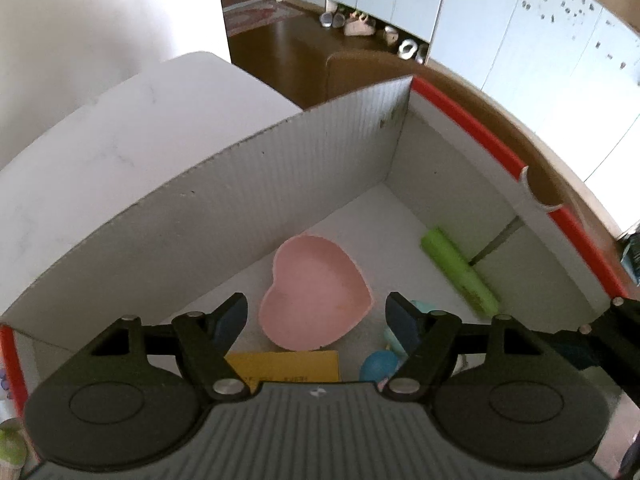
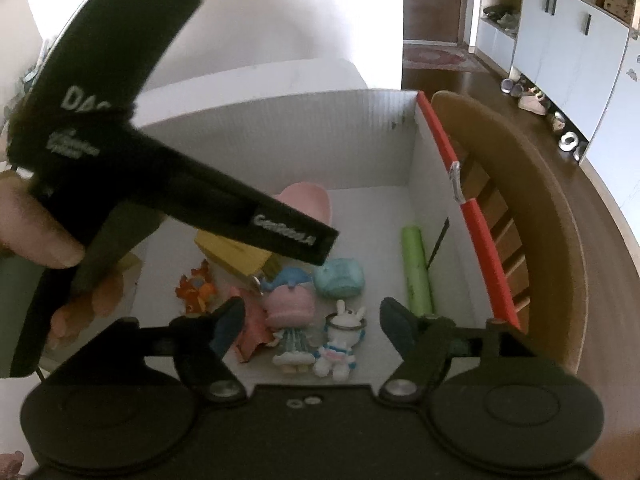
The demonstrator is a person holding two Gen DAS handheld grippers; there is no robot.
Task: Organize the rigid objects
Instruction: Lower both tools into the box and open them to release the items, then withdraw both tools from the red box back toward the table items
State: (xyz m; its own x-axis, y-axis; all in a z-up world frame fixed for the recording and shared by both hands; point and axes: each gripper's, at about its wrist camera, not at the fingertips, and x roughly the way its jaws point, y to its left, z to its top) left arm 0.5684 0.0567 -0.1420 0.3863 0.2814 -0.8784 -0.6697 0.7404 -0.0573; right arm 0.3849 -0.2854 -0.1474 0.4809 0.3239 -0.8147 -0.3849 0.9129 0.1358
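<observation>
White corrugated box with red rim holds gathered items: pink heart-shaped dish, green cylinder, white rabbit figurine. Left gripper and right gripper spread, empty, hovering above, likely after drops.

A home is shown: beyond the claw, a dark wooden floor is seen running to pale cupboards. Shoes are lined up beneath them, and a patterned rug lies further back in a doorway.
</observation>
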